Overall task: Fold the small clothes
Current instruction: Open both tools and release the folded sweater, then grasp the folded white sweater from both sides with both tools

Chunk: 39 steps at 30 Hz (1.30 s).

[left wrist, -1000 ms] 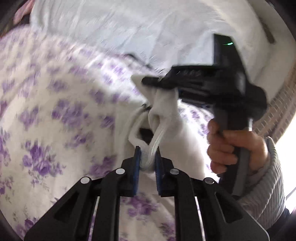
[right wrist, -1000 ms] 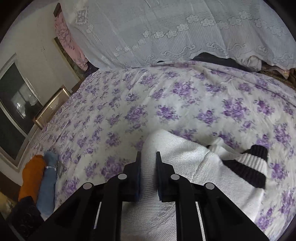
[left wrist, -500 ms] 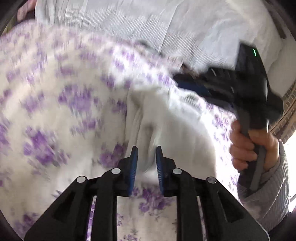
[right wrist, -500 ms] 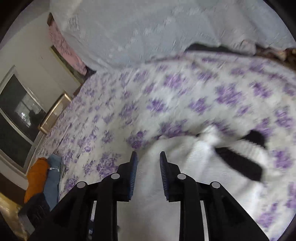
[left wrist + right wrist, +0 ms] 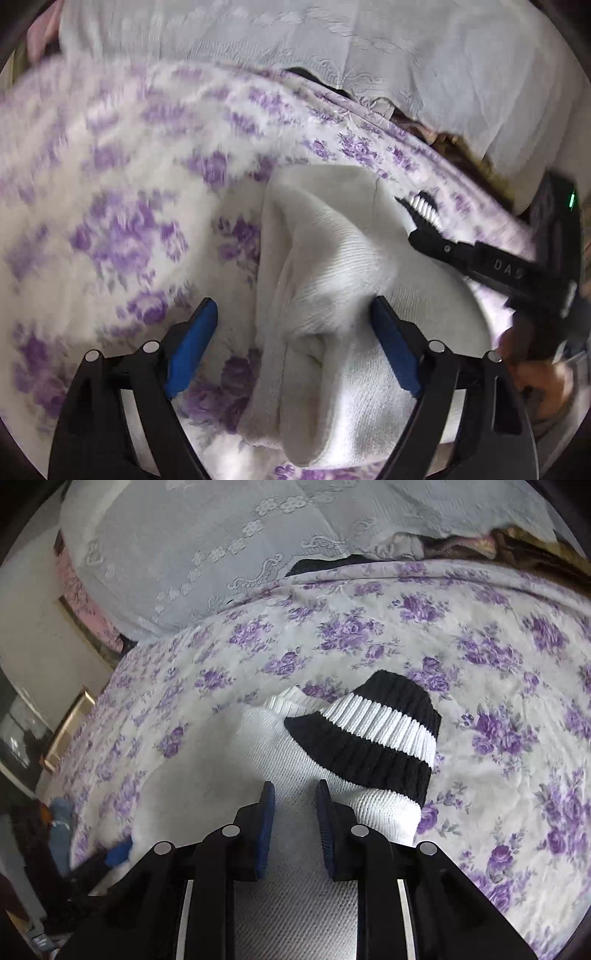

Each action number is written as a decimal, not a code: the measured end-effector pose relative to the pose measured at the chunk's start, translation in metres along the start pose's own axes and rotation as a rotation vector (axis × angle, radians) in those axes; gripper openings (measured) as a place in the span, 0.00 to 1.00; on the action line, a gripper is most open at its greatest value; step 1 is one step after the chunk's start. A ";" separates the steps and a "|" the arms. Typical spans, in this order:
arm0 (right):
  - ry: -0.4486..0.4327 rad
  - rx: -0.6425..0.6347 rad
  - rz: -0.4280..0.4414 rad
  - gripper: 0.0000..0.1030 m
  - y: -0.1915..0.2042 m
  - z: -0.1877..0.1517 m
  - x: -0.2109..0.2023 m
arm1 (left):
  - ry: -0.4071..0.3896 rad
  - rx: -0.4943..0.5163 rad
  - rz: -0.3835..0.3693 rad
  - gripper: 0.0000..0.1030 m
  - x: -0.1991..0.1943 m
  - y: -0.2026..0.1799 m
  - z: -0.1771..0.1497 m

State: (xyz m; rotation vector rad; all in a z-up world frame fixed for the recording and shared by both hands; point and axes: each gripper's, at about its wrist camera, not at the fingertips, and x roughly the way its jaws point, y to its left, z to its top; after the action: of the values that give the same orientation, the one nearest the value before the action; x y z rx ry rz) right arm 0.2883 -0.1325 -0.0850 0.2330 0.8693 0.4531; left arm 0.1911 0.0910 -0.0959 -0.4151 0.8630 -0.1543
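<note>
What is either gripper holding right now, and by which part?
Nothing. The left gripper is wide open around the white sock; the right gripper is open above it.

Location: a home bedroom. Work surface: a bed [image 5: 480, 635] covered by a white quilt printed with purple flowers. A pale embroidered lace cover [image 5: 221, 546] drapes the bedding piled behind it. A cream wall [image 5: 33, 653] and a gold-framed panel [image 5: 68, 727] stand beside the bed.
</note>
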 end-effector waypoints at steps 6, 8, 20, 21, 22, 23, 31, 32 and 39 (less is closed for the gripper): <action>-0.144 -0.098 -0.012 0.26 0.021 -0.048 -0.060 | -0.094 -0.005 -0.065 0.68 -0.040 -0.002 0.003; -0.116 -0.121 -0.032 0.31 0.020 -0.071 -0.054 | -0.059 0.018 -0.027 0.70 -0.027 -0.002 0.004; -0.207 -0.163 -0.049 0.36 0.031 -0.107 -0.084 | -0.054 0.093 0.092 0.85 -0.021 -0.009 -0.008; -0.200 -0.183 -0.054 0.40 0.034 -0.111 -0.083 | -0.064 0.105 0.095 0.85 -0.021 -0.011 -0.009; -0.189 -0.206 -0.068 0.44 0.037 -0.115 -0.081 | -0.075 0.125 0.097 0.85 -0.024 -0.015 -0.009; -0.181 -0.233 -0.089 0.49 0.039 -0.121 -0.077 | -0.078 0.143 0.109 0.85 -0.023 -0.018 -0.010; -0.140 -0.320 -0.143 0.71 0.055 -0.138 -0.073 | -0.065 0.191 0.199 0.89 -0.012 -0.021 -0.011; -0.134 -0.317 -0.142 0.72 0.054 -0.139 -0.073 | -0.068 0.193 0.203 0.89 -0.012 -0.021 -0.011; -0.020 -0.135 -0.038 0.75 0.020 -0.140 -0.067 | -0.083 0.216 0.227 0.89 -0.014 -0.024 -0.014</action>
State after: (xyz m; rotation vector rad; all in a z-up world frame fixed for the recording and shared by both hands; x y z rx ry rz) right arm 0.1363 -0.1440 -0.1199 0.0965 0.8187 0.4712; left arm 0.1727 0.0689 -0.0843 -0.1190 0.7961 -0.0193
